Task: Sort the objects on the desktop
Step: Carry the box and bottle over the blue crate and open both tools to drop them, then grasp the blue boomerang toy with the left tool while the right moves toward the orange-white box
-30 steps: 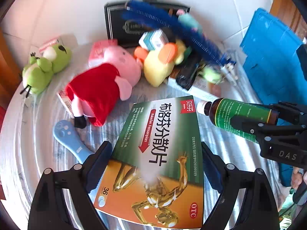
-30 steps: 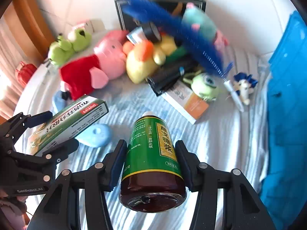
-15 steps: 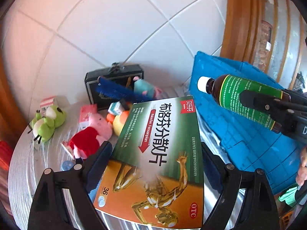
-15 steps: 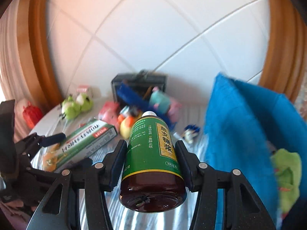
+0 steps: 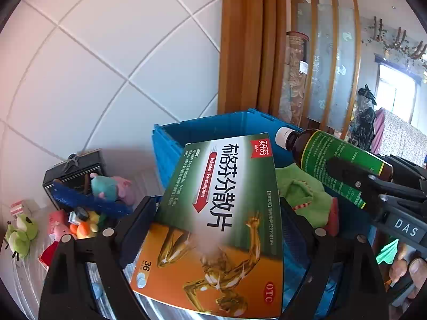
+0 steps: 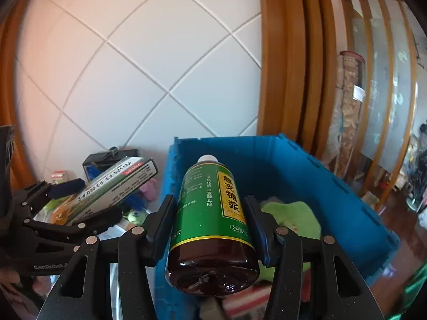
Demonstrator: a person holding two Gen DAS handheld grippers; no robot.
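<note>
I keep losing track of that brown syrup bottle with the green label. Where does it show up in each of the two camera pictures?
Left wrist view: the brown syrup bottle with the green label lies slanted at the right edge, white cap pointing up-left, clamped by the right gripper.
Right wrist view: the bottle fills the lower middle, cap pointing away.
Shared landmark: the blue plastic crate behind it.

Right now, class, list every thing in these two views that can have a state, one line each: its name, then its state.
Green and orange medicine box: closed, held in the left gripper.
Brown syrup bottle with green label: white cap on, held in the right gripper, lying tilted.
Blue plastic crate: open-topped, a green cloth inside.
Black case: whether it is open cannot be told.
</note>
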